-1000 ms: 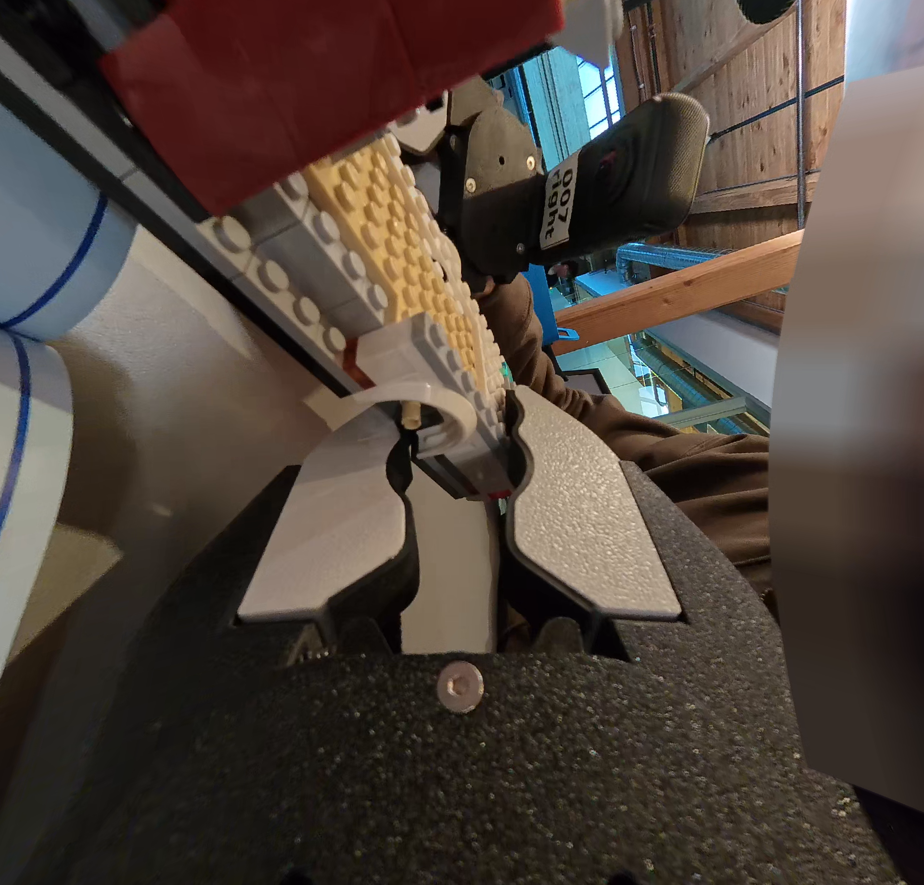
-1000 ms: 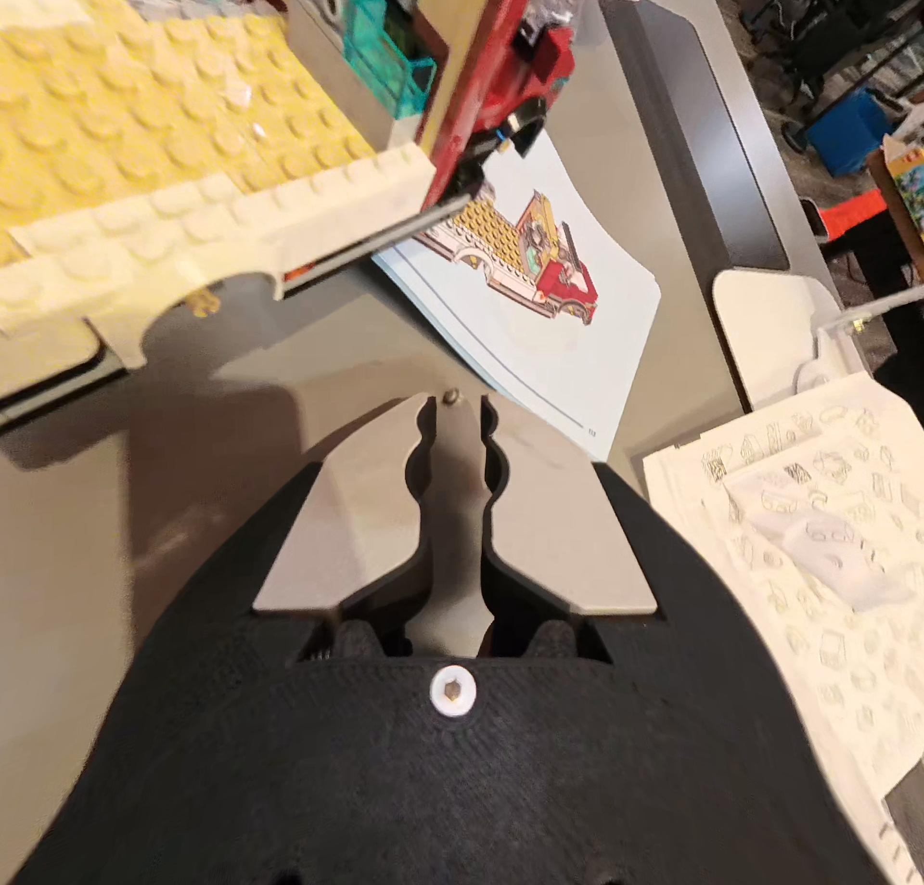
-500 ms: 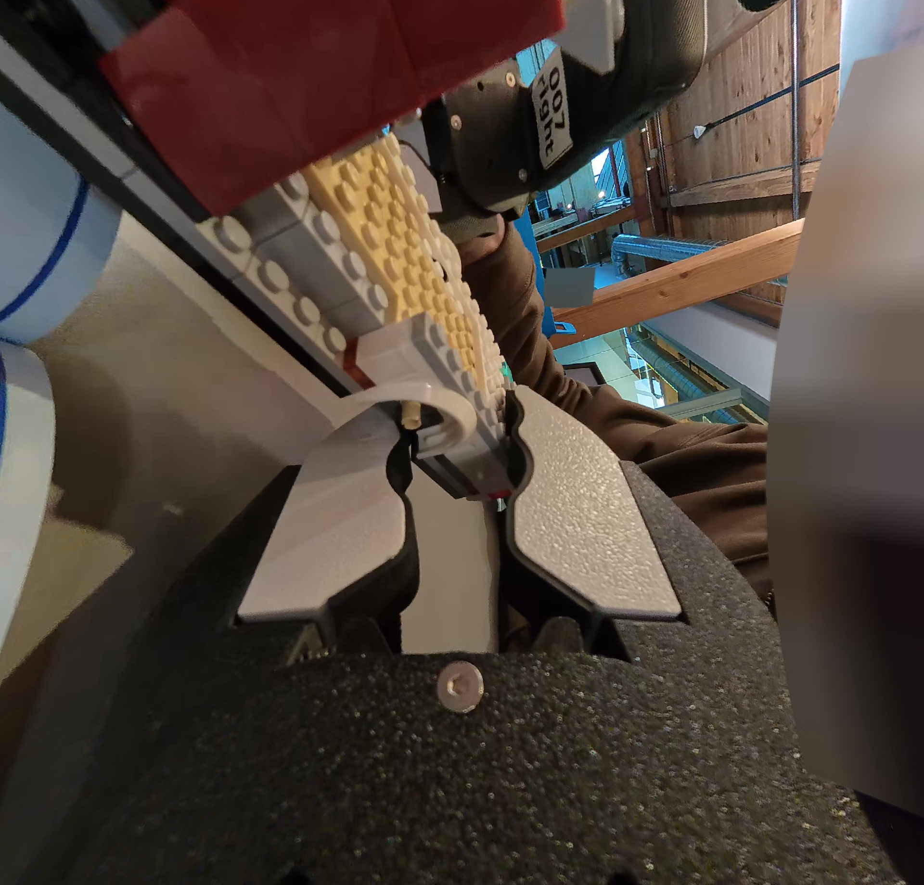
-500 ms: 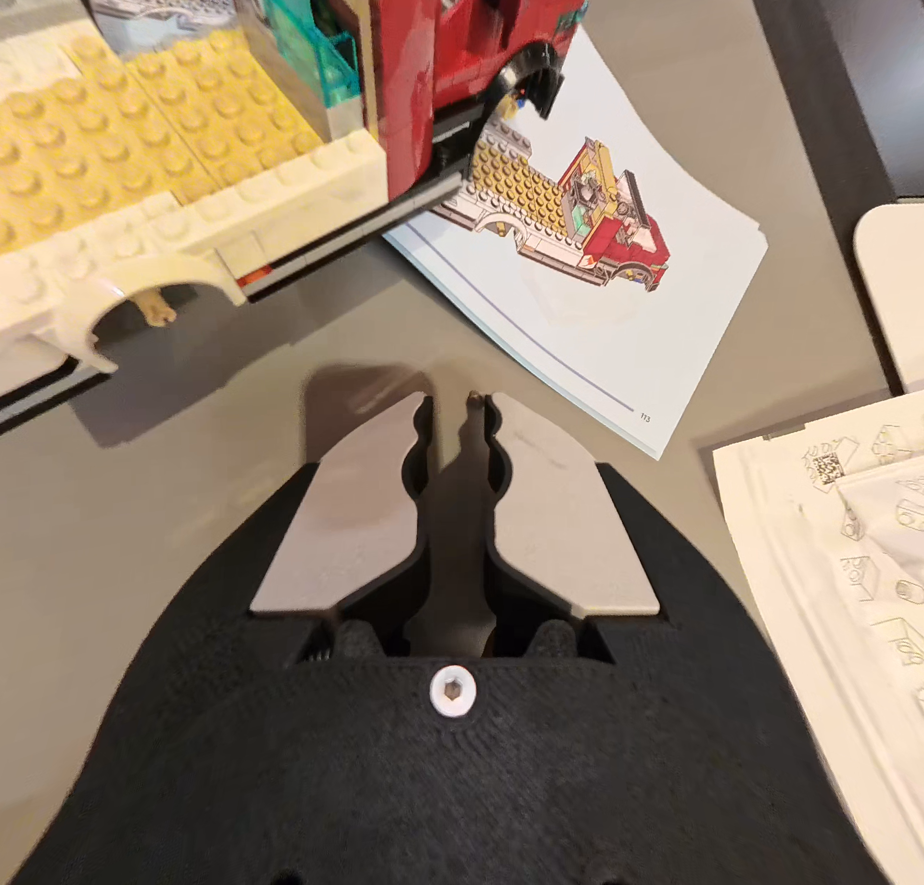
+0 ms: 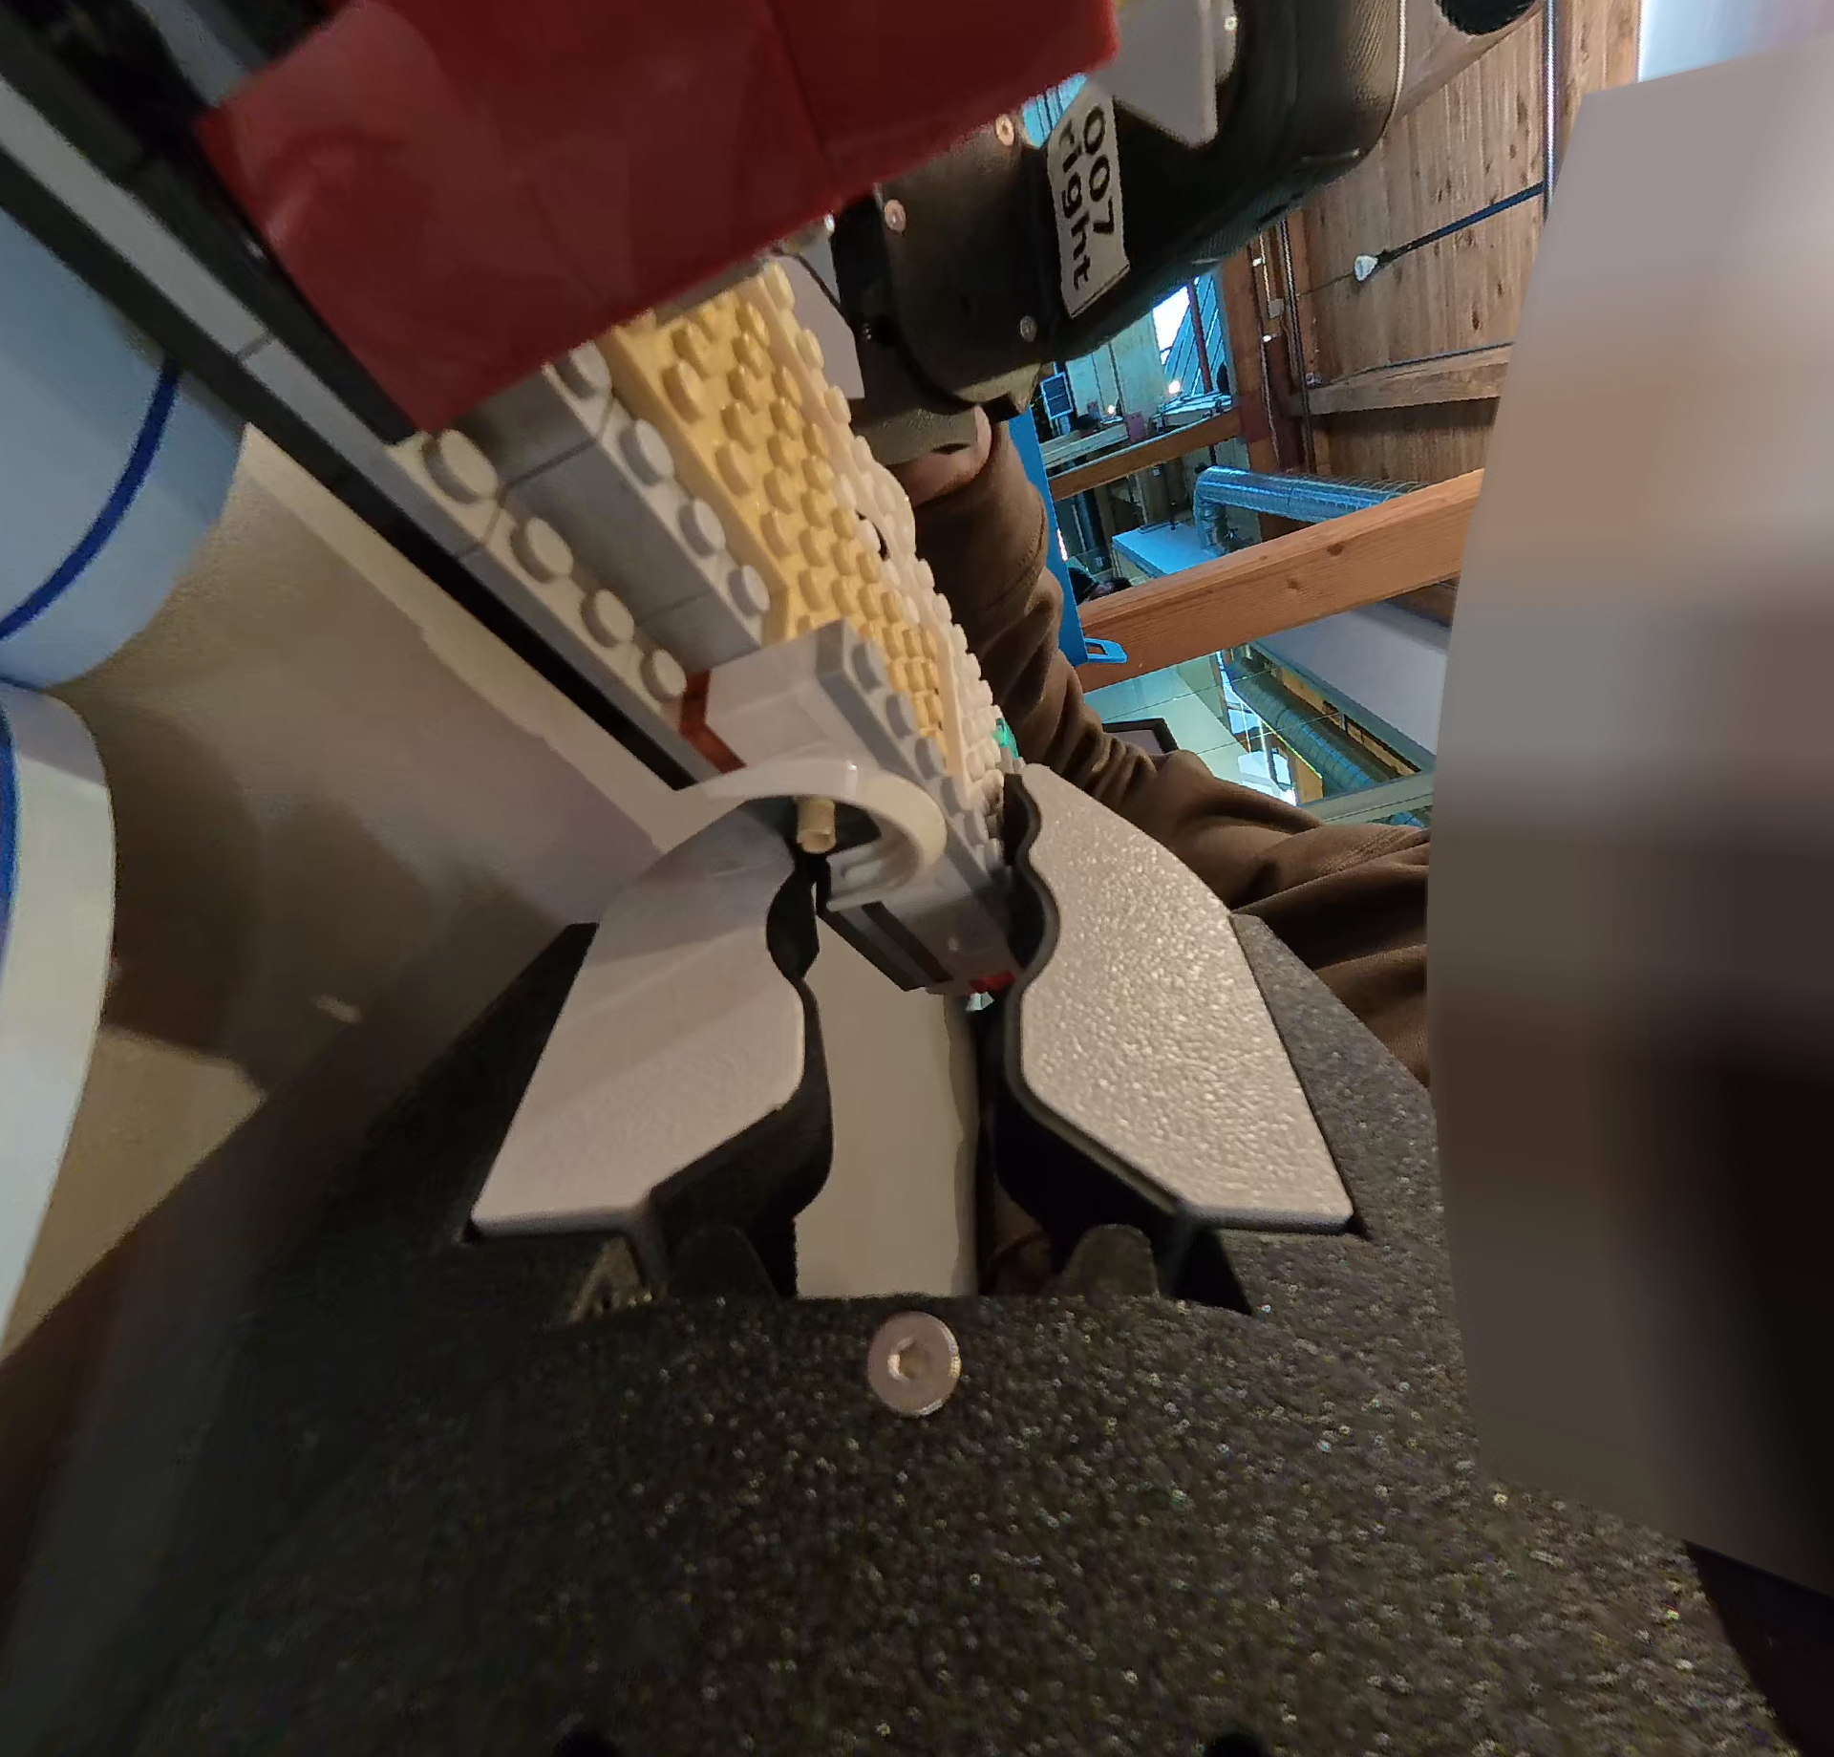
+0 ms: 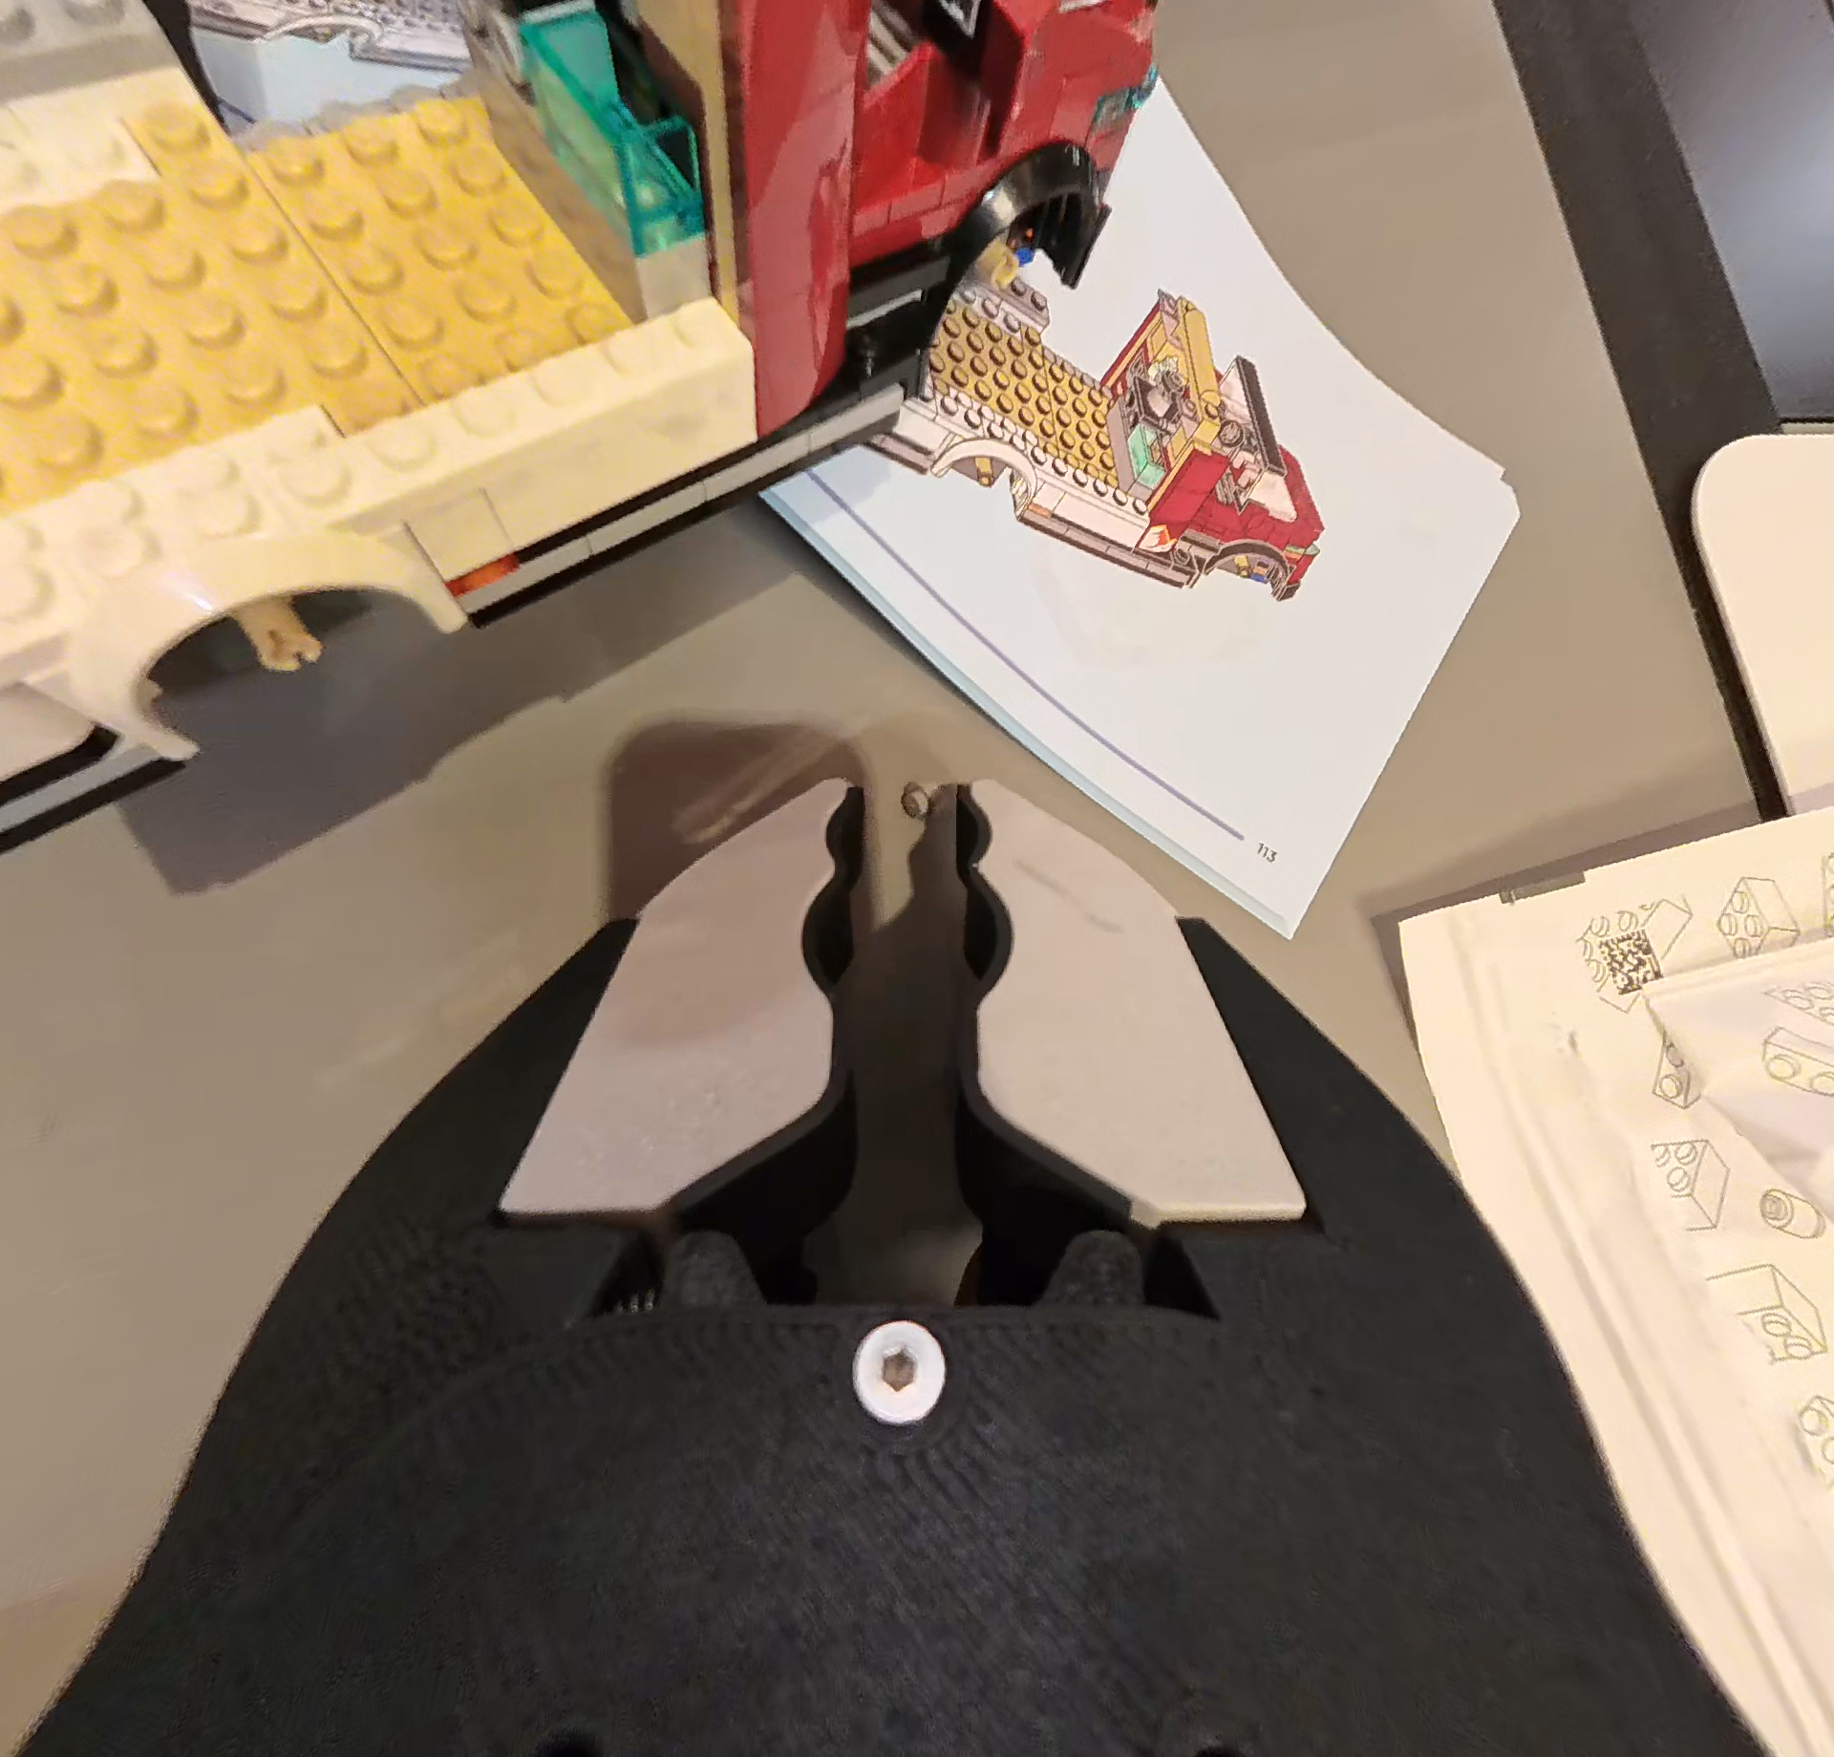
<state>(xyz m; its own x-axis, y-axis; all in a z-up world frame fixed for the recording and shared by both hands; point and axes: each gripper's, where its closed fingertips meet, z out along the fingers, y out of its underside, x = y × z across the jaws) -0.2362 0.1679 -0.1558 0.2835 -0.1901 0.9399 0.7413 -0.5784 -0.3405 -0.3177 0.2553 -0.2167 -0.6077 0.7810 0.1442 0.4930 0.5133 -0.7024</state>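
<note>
Left wrist view: the left hand-held gripper (image 5: 908, 881) is clamped on the rear corner of the brick truck (image 5: 754, 538), both pads pressing beside the white wheel arch (image 5: 873, 806). The narrow corner hold could let the model pivot or shed bricks.

Right wrist view: the right hand-held gripper (image 6: 905, 816) stands narrowly parted. A small grey stud (image 6: 914, 800) sits by its right fingertip; whether it is gripped cannot be told. The truck lies at 10 o'clock, above the surface (image 6: 248, 1015); the booklet (image 6: 1241, 667) lies at 1 o'clock. No containers are visible.

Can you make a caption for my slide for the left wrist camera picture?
Left claw gripping the rear end of a brick-built truck with a red cab.
</note>
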